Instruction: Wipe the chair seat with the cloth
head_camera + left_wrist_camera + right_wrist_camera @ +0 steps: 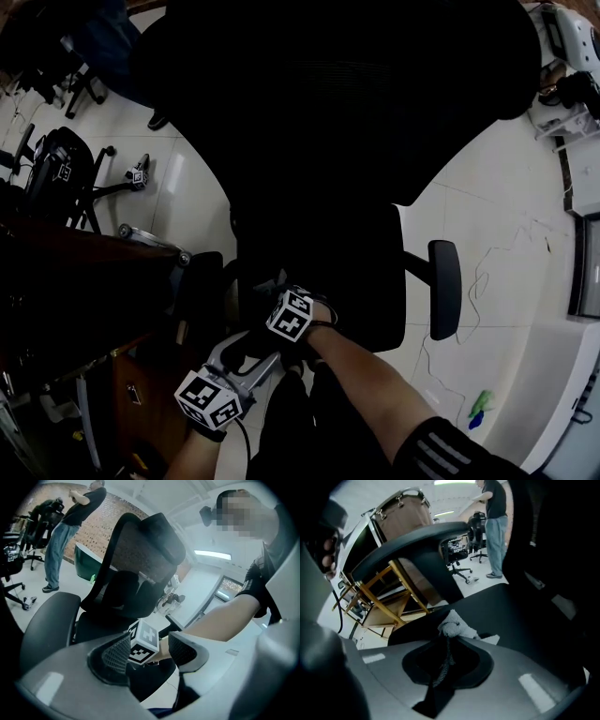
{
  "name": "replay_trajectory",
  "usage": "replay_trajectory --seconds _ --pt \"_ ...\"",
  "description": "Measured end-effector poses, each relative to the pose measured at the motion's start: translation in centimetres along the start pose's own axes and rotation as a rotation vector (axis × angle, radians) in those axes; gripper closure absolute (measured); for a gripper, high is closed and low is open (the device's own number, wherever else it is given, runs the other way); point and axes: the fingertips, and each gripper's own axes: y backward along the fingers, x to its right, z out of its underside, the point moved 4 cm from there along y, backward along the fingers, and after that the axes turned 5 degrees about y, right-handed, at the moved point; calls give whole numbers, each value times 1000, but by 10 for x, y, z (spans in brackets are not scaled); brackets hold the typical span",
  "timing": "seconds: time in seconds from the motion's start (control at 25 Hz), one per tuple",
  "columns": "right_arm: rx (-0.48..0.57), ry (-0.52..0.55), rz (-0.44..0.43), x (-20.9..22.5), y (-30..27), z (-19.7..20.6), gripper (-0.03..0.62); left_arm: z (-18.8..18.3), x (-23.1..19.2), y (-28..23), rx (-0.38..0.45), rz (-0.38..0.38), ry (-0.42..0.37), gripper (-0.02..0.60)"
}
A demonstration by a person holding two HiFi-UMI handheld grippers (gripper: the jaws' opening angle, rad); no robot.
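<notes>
Room: white tiled floor (487, 216), office space; head view is very dark.
Counts: one black chair (347, 112) up close with two armrests (444, 289); one cloth (452, 626); two grippers, one in each of your hands; one bystander (494, 522) standing far back.
Left gripper (149, 648): jaws apart, clamping nothing; through the gap you see the right one's marker cube (143, 641) and your forearm (220, 616).
Right gripper (446, 643): jaws pressed together on the cloth.
Cloth position: pale bunch sticking out past your right jaw tips, lying against the dark chair seat (501, 606); well apart from your left jaws.
Right gripper view only: cloth, wooden shelf (389, 597).
Left gripper view only: mesh backrest (140, 545) seen from below.
Head view only: both grippers together at the seat's front edge; cloth not discernible there.
</notes>
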Motion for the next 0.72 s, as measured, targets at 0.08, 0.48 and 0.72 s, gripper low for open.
replay_trajectory --seconds 0.08,0.48,0.72 --pt "-35 11 -10 -6 -12 13 552 3 -3 3 -9 -11 4 305" --pt "-169 -164 135 49 54 157 553 21 8 -9 -14 37 18 305" --pt "-249 -256 232 75 103 215 553 21 20 -13 -24 73 -1 305"
